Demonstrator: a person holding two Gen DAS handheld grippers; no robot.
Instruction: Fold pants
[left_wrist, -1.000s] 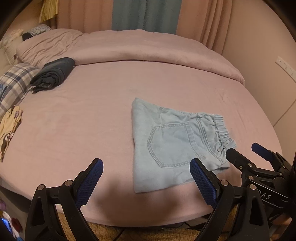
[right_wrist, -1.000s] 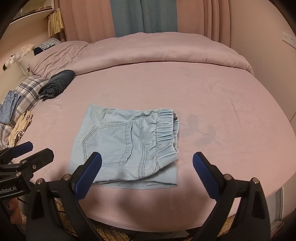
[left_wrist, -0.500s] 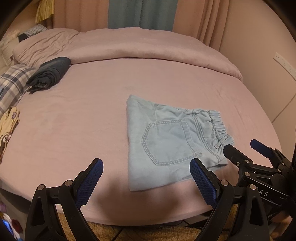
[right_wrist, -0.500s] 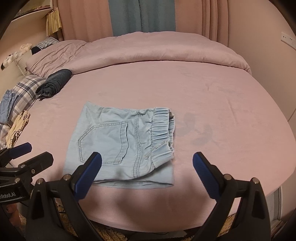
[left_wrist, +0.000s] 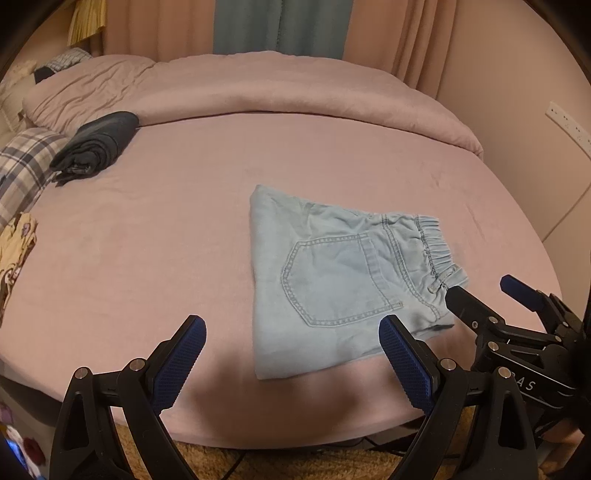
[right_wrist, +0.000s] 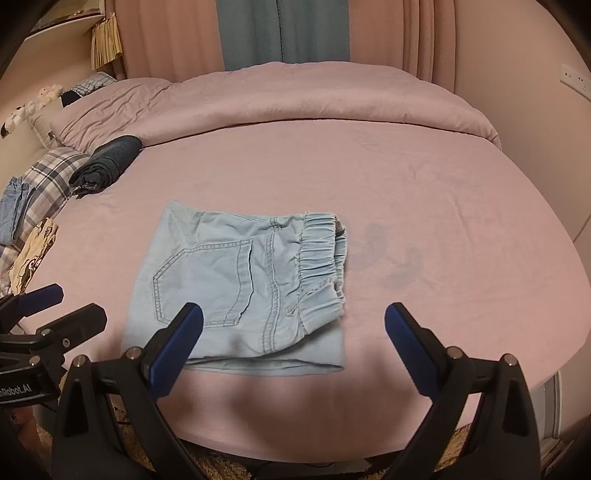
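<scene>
The left tongs (left_wrist: 291, 360) and the right tongs (right_wrist: 293, 341) both stood spread wide, side by side, gripping nothing.

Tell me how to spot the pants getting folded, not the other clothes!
Look at the big pink bed. Near its front edge lie the light blue denim pants, folded into a flat square. Unlike the dark rolled bundle by the pillows, they show a stitched pocket and ruffled elastic waistband.

Light blue denim pants (left_wrist: 343, 280) (right_wrist: 240, 284) lie folded into a compact, roughly square bundle on a pink bed (left_wrist: 166, 221) (right_wrist: 424, 192), near its front edge. A back pocket with pale stitching faces up. The gathered elastic waistband sits along the right side, folded over a flat lower layer that shows along the front edge.
</scene>
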